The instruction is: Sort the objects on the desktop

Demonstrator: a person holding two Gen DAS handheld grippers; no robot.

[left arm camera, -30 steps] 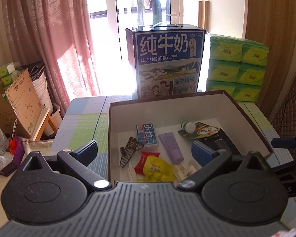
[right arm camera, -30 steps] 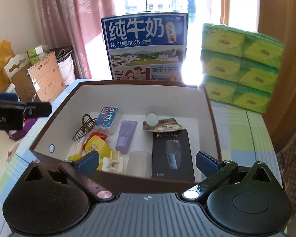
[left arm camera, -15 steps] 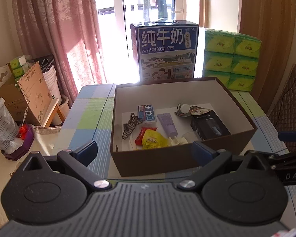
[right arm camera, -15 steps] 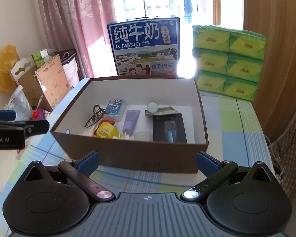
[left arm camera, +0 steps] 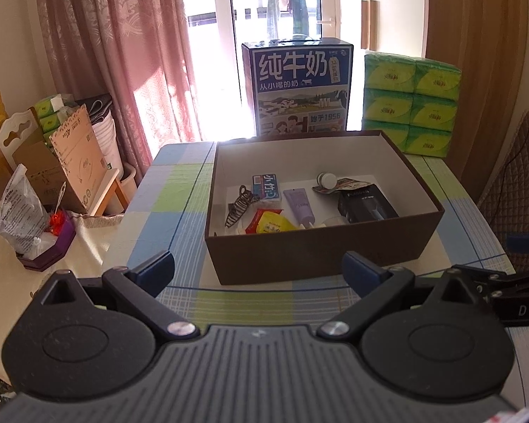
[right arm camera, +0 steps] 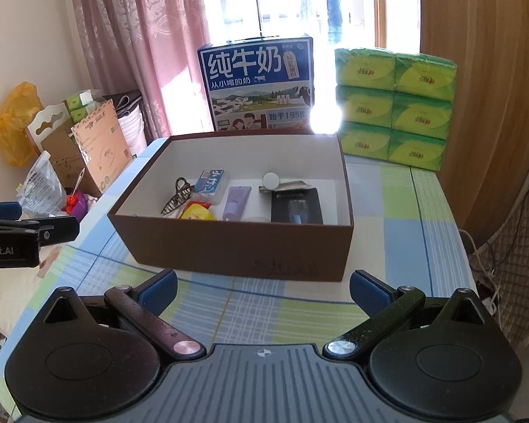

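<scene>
We saw the checked table (left arm camera: 180, 190) fill the middle of both views, with the pink curtain (left arm camera: 123, 53) in the upper left of each frame. A blue milk carton (left arm camera: 298, 88) stood at upper centre, and a stack of green tissue packs (left arm camera: 411, 102) stood just right of it. The brown box (left arm camera: 317, 246) sat on the table at frame centre, open at the top, just in front of the carton.

We held the left gripper (left arm camera: 259, 269) at the lower middle of the left wrist view, its jaws spread wide and holding nothing. The box's near wall lay between and beyond the two fingertips, apart from them. The right gripper (right arm camera: 262, 287) was likewise released and empty in the lower middle of its view, with the box ahead of the jaws and clear of them.

Inside the box, on its white floor, we saw a black boxed item (right arm camera: 296, 206) at the right, a lilac tube (right arm camera: 237, 201) at centre, a blue-and-white pack (right arm camera: 211, 182) behind and left of the tube, a yellow and red sachet (left arm camera: 269, 224) near the front wall, a striped hair claw (left arm camera: 239, 208) at the left, and a small white round cap (right arm camera: 271, 179) towards the back.
</scene>
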